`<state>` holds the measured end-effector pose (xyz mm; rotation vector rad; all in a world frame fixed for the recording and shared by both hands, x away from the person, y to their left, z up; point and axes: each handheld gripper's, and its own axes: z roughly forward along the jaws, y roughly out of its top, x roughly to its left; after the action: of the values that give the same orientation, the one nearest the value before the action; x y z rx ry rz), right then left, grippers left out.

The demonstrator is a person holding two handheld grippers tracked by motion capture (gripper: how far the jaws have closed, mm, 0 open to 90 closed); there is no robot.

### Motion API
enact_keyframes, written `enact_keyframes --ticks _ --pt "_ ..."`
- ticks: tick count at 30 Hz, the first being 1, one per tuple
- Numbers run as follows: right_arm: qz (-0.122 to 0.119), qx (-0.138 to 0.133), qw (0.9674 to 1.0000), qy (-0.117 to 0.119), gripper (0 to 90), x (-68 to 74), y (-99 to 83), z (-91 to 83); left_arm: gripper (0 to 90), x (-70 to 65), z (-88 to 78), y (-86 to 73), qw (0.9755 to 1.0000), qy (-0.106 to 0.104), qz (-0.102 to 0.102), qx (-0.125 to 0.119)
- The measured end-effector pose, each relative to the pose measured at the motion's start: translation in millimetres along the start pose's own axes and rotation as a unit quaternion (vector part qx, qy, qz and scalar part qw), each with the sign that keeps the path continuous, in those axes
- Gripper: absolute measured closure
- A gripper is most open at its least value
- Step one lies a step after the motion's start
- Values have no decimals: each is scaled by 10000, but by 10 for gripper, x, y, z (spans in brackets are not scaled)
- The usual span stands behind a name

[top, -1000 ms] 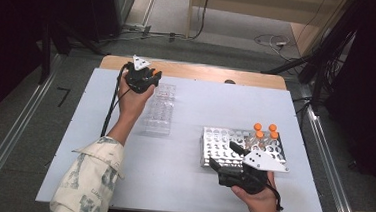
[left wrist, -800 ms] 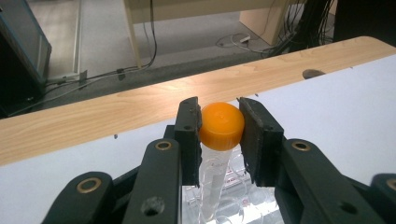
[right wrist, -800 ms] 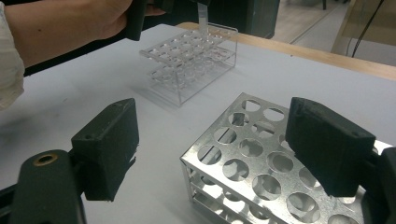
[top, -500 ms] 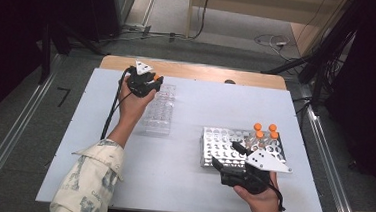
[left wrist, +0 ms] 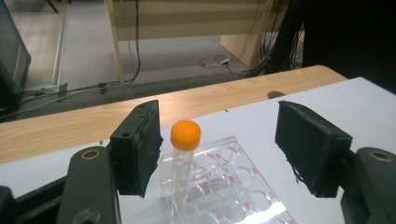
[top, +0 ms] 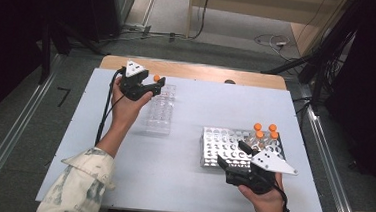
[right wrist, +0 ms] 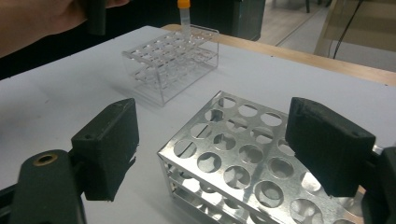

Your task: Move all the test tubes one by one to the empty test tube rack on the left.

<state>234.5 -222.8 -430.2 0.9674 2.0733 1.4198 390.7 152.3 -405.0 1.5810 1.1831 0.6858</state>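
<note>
My left gripper (left wrist: 217, 154), centre frame, is just opening its jaws beside the orange-capped tube (left wrist: 183, 161) standing in the clear rack (left wrist: 233, 186); nothing is clamped.

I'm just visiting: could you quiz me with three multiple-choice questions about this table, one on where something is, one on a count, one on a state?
1. Where does the single orange-capped tube stand?
A. In the clear rack
B. Flat on the table
C. In the metal rack

2. How many orange caps show in the metal rack?
A. One
B. Four
C. Seven

3. How does the left gripper stand?
A. Clamped on the tube
B. Open, tube between its jaws
C. Shut, empty

Answers: 1 A, it stands upright in a far corner hole. 2 B, four caps cluster at one corner. 3 B, gaps show beside the cap.
</note>
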Motion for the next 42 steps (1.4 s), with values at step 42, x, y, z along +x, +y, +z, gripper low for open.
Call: enact_keyframes --ticks 42 --pt "376 -170 9903 -1326 178 -630 -207 -483 184 -236 -988 -970 9995 -102 139 252"
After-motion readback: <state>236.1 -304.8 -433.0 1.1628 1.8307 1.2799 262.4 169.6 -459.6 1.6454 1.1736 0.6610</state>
